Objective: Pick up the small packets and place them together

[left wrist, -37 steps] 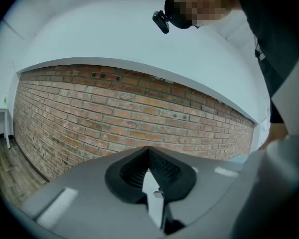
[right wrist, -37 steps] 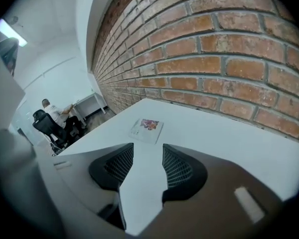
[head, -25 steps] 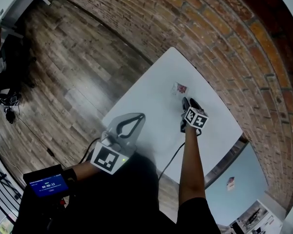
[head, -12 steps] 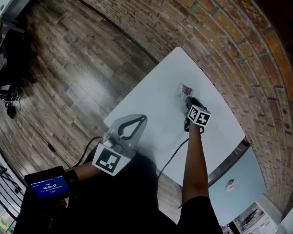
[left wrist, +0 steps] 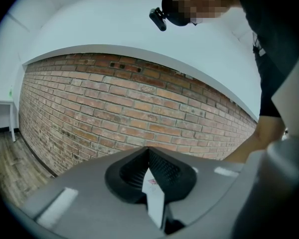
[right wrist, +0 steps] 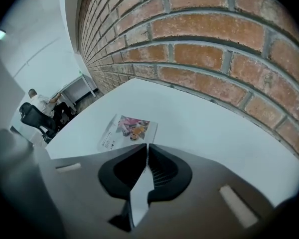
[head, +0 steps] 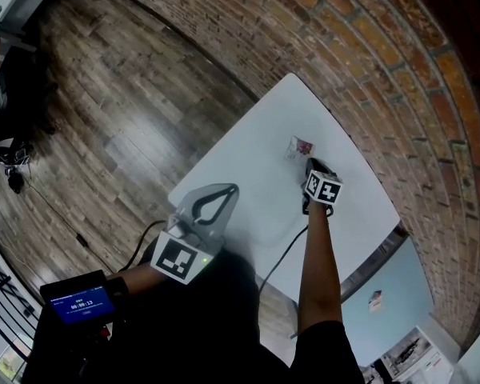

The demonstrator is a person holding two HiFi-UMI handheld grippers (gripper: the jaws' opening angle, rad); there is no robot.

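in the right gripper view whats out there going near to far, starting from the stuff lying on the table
packet → bare white table → brick wall

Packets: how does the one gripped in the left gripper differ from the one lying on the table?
The gripped packet is pinched edge-up between the jaws of the left gripper; the table packet lies flat on the white table. The gripped packet shows mostly white with a small red mark; the table packet shows a colourful picture. Both are small and flat.
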